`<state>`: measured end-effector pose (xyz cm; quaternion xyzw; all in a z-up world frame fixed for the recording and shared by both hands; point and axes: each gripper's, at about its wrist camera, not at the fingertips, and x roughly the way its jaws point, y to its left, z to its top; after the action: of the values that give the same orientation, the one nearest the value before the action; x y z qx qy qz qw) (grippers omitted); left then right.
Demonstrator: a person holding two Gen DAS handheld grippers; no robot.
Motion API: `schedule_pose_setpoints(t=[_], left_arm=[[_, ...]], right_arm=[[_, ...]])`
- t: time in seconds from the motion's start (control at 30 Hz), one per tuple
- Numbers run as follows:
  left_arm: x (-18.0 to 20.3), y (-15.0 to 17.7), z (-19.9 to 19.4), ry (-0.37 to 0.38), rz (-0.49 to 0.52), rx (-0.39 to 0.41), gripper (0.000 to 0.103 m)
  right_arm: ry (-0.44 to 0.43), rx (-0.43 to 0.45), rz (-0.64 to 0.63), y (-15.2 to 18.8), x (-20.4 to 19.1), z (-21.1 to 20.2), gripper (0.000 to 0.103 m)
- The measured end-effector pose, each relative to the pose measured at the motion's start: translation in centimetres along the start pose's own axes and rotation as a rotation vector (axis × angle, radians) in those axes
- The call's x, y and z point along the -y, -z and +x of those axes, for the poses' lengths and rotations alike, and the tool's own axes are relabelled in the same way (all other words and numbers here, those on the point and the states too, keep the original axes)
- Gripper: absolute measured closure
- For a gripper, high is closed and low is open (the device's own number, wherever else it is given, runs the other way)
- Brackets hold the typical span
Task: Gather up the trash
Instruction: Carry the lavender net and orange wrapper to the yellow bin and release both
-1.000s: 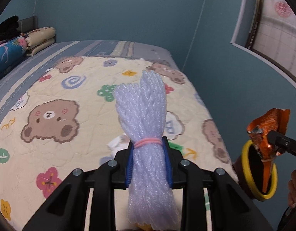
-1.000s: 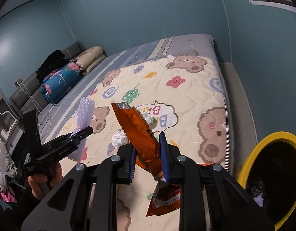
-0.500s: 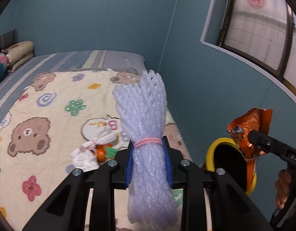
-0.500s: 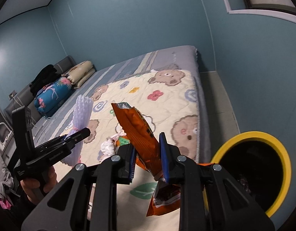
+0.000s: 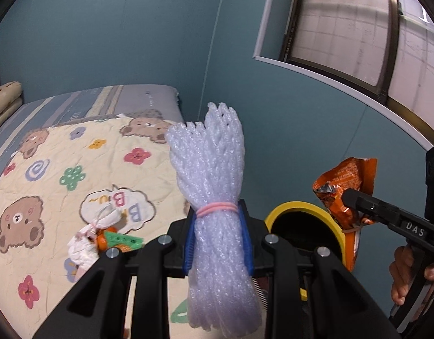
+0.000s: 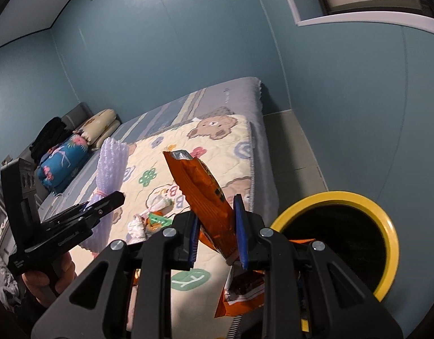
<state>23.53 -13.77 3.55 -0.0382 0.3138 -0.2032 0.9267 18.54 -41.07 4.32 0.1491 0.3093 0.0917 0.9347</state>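
My left gripper [image 5: 218,240] is shut on a bundle of white foam netting [image 5: 214,175] tied with a pink band, held upright over the bed's edge. My right gripper [image 6: 217,234] is shut on an orange snack bag [image 6: 200,186], held beside the yellow-rimmed black trash bin [image 6: 389,234]. In the left wrist view the bin [image 5: 284,209] stands just right of the netting, with the snack bag [image 5: 346,180] at its right rim. A crumpled white tissue with orange and green wrappers [image 5: 101,234] lies on the bear quilt; it also shows in the right wrist view [image 6: 149,217].
The bed with the bear-print quilt [image 5: 61,169] fills the left. Pillows [image 6: 101,121] and a blue floral bolster [image 6: 61,161] lie at its far end. A blue wall and a window [image 5: 358,28] are behind the bin. A strip of floor [image 6: 290,147] runs between bed and wall.
Both grippers have swung to the right toward the bin with their loads. The bin is now nearer and larger in both views. Neither grip has changed.
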Motion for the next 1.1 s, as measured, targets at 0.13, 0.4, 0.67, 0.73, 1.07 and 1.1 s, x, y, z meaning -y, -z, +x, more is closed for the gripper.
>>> schedule_pose_setpoints(t=[0.13,0.4,0.67,0.73,1.07,1.1], left_arm=[[1.6,-0.3,0.5,0.022,0.024,-0.001,0.078],[5.0,-0.3,2.1,0.074,0.066,-0.014,0.078],[8.2,0.2,5.0,0.118,0.097,-0.041,0.077],[8.7,0.5,6.0,0.123,0.09,-0.057,0.077],[10.7,2.5,10.9,0.16,0.086,-0.145,0.077],[10.9,2.7,11.4,0.163,0.087,-0.153,0.076]], right_arm=[[0.024,0.017,0.025,0.0,2.0,-1.0,0.081],[0.069,0.038,0.079,0.5,5.4,-2.6,0.081],[0.11,0.041,0.123,1.2,8.2,-2.3,0.081],[0.121,0.037,0.138,1.5,9.1,-2.1,0.081],[0.148,-0.005,0.216,3.1,13.1,0.6,0.081],[0.152,-0.009,0.225,3.3,13.5,1.0,0.081]])
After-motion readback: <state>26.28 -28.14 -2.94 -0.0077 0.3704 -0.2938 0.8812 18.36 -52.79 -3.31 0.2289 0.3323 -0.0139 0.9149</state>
